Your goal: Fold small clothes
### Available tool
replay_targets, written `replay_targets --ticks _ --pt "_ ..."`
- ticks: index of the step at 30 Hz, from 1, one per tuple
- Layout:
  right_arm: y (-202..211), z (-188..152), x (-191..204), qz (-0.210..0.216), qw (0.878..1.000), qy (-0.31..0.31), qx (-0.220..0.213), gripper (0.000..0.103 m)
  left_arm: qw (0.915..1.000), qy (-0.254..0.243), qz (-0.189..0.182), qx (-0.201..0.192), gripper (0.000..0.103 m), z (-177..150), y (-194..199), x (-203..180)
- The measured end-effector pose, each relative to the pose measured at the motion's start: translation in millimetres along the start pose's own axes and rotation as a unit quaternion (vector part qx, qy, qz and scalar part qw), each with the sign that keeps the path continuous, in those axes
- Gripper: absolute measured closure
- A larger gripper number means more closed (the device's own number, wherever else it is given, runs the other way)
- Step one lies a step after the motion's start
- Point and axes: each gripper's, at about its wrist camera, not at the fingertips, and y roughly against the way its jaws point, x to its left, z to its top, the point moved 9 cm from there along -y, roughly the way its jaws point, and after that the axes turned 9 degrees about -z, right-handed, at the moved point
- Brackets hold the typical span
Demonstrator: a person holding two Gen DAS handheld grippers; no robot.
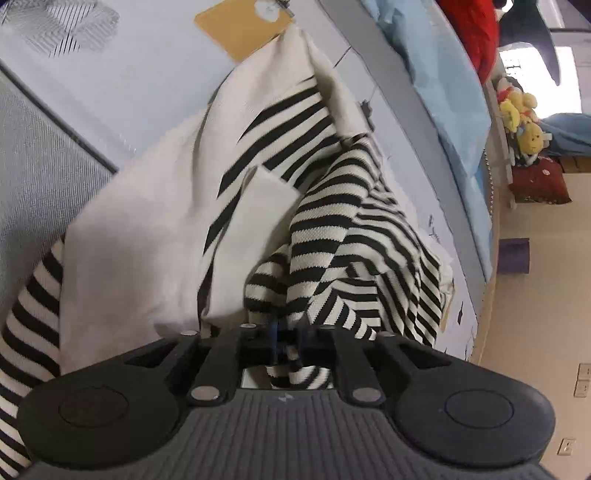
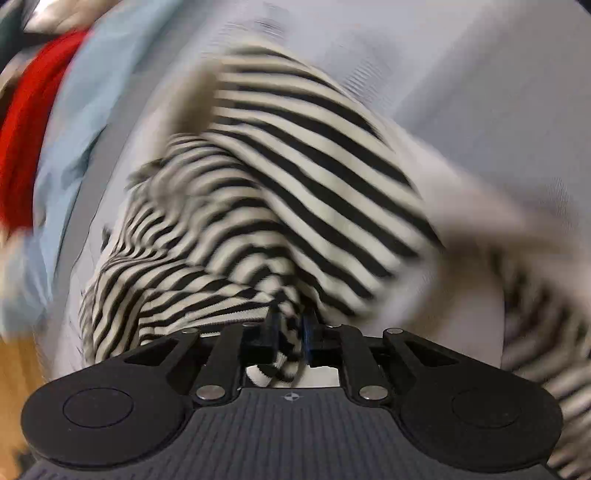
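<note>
A small garment (image 1: 332,221) of black-and-cream striped knit with plain cream panels hangs bunched over a pale bed surface (image 1: 129,92). My left gripper (image 1: 286,341) is shut on a striped fold of it, cloth pinched between the fingers. In the right wrist view the same striped garment (image 2: 295,192) is blurred by motion. My right gripper (image 2: 290,338) is shut on another striped edge of it. Cream fabric (image 1: 147,240) drapes to the left of the left gripper.
A tan card (image 1: 243,27) lies on the bed beyond the garment. A light blue sheet (image 1: 443,103) and a red plush (image 1: 476,33) lie at the right. Yellow plush toys (image 1: 524,118) sit on a far shelf. Wooden floor (image 2: 14,369) shows at lower left.
</note>
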Motion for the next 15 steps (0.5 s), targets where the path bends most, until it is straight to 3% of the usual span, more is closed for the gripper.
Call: replay_targets --ticks 2,5,8,10,11,13,14,15 --pt "12.3 6.7 10.7 -0.006 0.999 0.032 -0.027 0.08 0.9994 -0.022 0.005 -0.028 0.075 9.4 12.8 -6.4" --pt "43.8 19.8 26.5 -0.006 0.99 0.07 -0.126 0.077 0.9897 -0.101 0.014 -0.101 0.072 22.0 37.2 -33.8" --pt "63.7 22.9 43.9 0.009 0.978 0.102 -0.183 0.071 0.9792 -0.17 -0.023 -0.108 0.072 14.0 40.5 -66.3" --pt "62.7 14.7 55.7 0.033 0.975 0.126 -0.178 0.069 0.977 -0.194 -0.029 -0.082 0.072 2.7 31.4 -73.0" --pt "58.0 9.6 60.4 0.047 0.976 0.139 -0.159 0.066 0.977 -0.203 -0.008 -0.064 0.072 -0.9 23.8 -68.1" --pt "34.5 -6.8 66.5 0.052 0.982 0.16 -0.086 0.063 0.9746 -0.206 0.088 -0.009 0.076 -10.1 1.0 -38.6" --pt "19.5 -15.1 63.1 0.026 0.983 0.173 -0.052 0.063 0.9717 -0.197 0.13 0.005 0.078 -12.1 -4.2 -21.9" --pt "6.3 -20.7 55.5 -0.007 0.982 0.185 -0.031 0.063 0.9703 -0.194 0.144 0.004 0.076 -12.0 -2.2 -14.6"
